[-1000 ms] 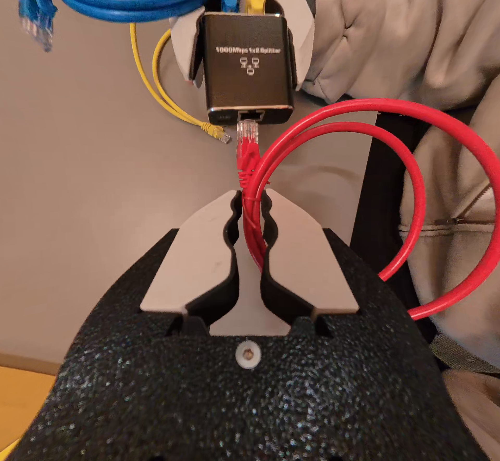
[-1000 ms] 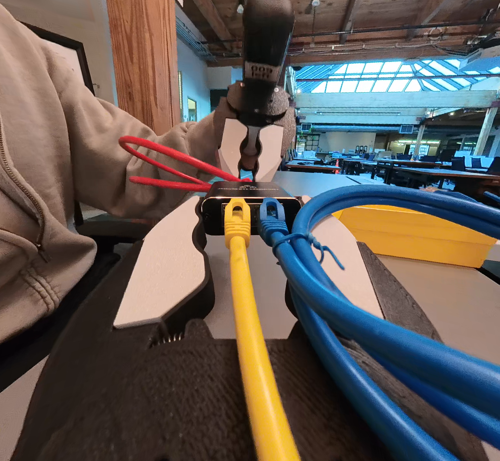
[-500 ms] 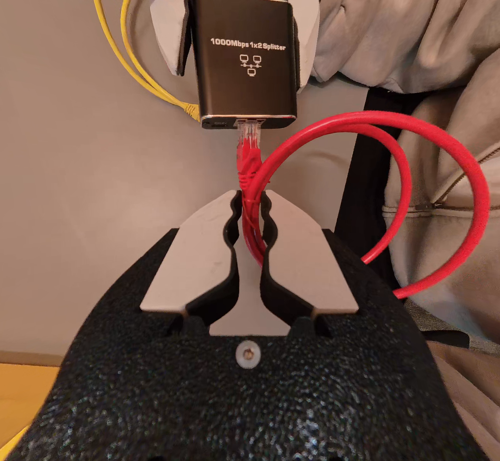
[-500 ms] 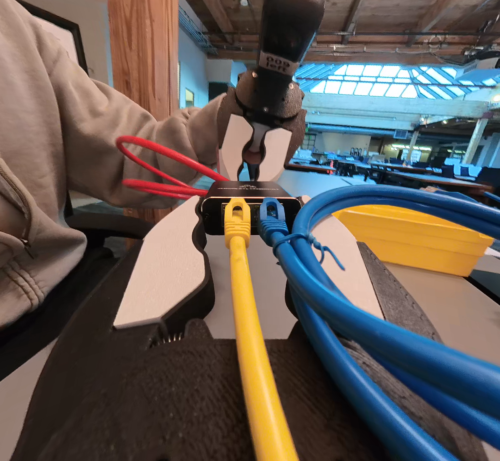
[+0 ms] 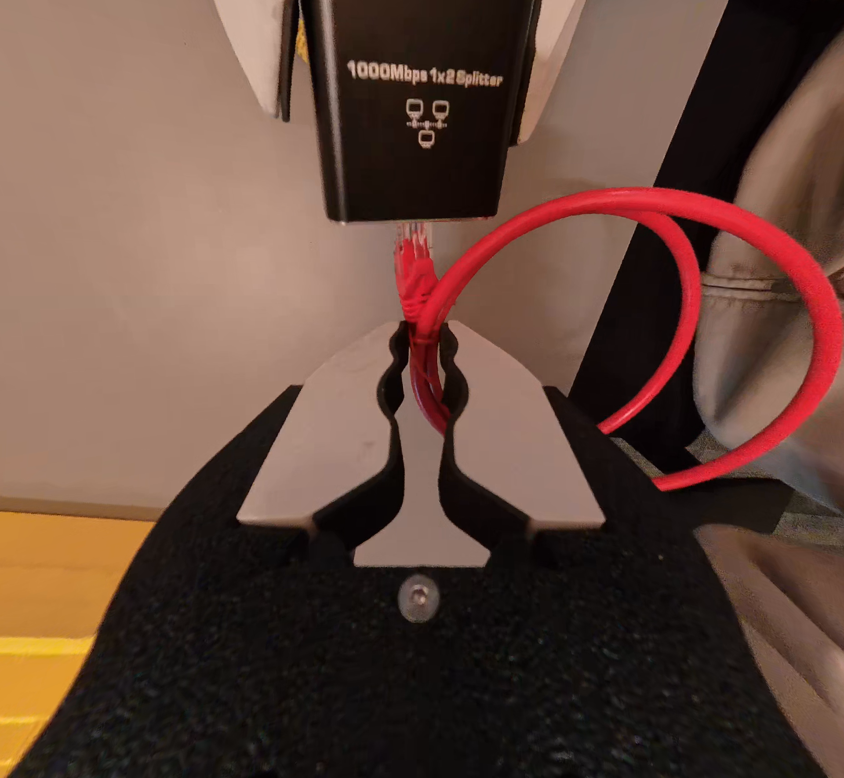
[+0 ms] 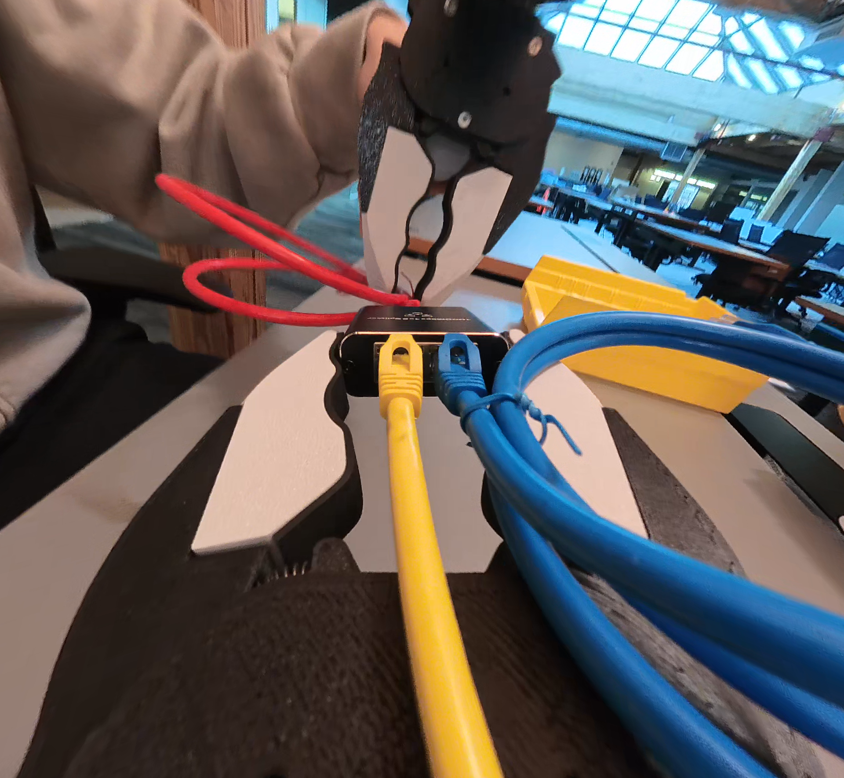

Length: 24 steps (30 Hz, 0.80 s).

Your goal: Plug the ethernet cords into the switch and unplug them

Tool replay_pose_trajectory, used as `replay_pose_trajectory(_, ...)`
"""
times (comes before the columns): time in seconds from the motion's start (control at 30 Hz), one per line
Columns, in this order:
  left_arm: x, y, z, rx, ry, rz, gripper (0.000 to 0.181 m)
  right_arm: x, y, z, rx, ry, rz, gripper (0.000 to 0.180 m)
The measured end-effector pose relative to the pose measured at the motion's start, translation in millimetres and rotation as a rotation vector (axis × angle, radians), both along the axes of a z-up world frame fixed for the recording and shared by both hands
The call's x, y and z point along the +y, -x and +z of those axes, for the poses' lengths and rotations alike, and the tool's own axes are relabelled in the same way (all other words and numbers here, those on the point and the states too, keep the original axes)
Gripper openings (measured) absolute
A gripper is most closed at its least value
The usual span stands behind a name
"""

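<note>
Left tool (image 5: pixel 422 335) pinches the red cord (image 5: pixel 639 217), plug entering the switch (image 5: pixel 420 70) clamped by the right tool (image 6: pixel 424 363); misalignment could jam it.

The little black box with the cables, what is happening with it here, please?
A person holds tongs in each hand. The right tongs clamp the black switch by its sides; a yellow cord and a blue cord are already plugged into its near face. The left tongs are shut on the red cord just behind its plug and press the plug into the single port on the opposite face. Its clear tip is partly inside; whether it has latched cannot be seen.
</note>
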<state>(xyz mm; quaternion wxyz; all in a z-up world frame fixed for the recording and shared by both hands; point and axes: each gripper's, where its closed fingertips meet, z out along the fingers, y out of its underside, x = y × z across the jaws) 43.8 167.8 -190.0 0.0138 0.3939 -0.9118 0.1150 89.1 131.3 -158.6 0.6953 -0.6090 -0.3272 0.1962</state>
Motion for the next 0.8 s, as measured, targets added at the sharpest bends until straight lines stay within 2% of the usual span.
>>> replay_pose_trajectory(0.13, -1, 3, -4, 0.026, -0.001, -0.023, 0.012, 0, 8, -4, -0.029, 0.013, 0.024, 0.065)
replay_pose_trajectory(0.3, -5, -9, 7, -0.101, 0.022, -0.017, 0.011, -2, -1, 6, 0.037, -0.020, 0.004, 0.064)
replay_pose_trajectory(0.57, -3, -10, -5, -0.061, -0.034, -0.070, 0.011, 3, 1, -5, 0.020, 0.039, -0.001, 0.065)
replay_pose_trajectory(0.7, -4, -15, 3, -0.141, 0.041, -0.037, 0.011, 2, -5, 0, 0.067, 0.020, -0.007, 0.065)
replay_pose_trajectory(0.8, -7, -24, 15, -0.269, 0.121, -0.002, 0.012, -1, -13, 10, 0.116, -0.018, -0.018, 0.065)
